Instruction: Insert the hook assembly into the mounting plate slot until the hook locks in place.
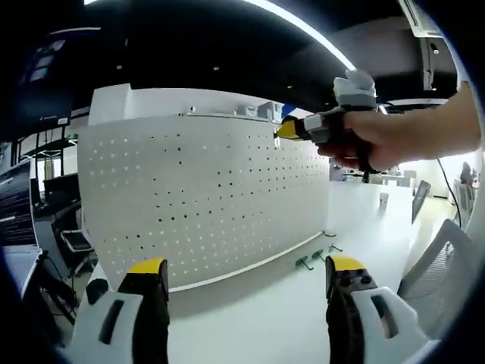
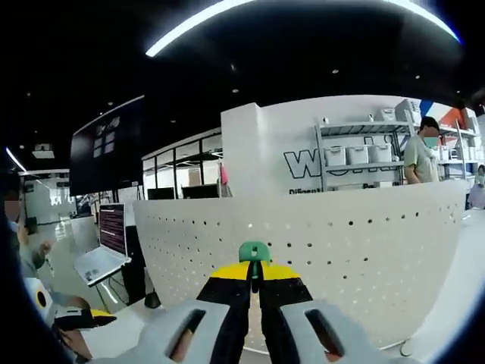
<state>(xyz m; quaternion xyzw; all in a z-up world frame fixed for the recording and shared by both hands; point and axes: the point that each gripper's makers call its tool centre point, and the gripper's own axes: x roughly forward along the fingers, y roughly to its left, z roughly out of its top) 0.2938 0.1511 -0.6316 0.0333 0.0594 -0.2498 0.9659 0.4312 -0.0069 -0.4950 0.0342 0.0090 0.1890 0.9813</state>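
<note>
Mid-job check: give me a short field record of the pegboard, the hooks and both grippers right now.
board: white perforated pegboard panel, upright on the white table
held hook: green hook piece, pinched at the right gripper tips, close to the panel face
spare hooks: small green hooks lying on the table at the panel's foot
left gripper: open, nothing between the jaws
insertion: not yet seated

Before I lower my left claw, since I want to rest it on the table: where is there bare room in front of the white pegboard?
The table is bare between the left claw tips, from the pegboard base toward the camera. Crowded spot: the green hooks lie on the table by the board's right end. Higher up, the right claw, shut on a green hook, works near the board's top edge.
</note>
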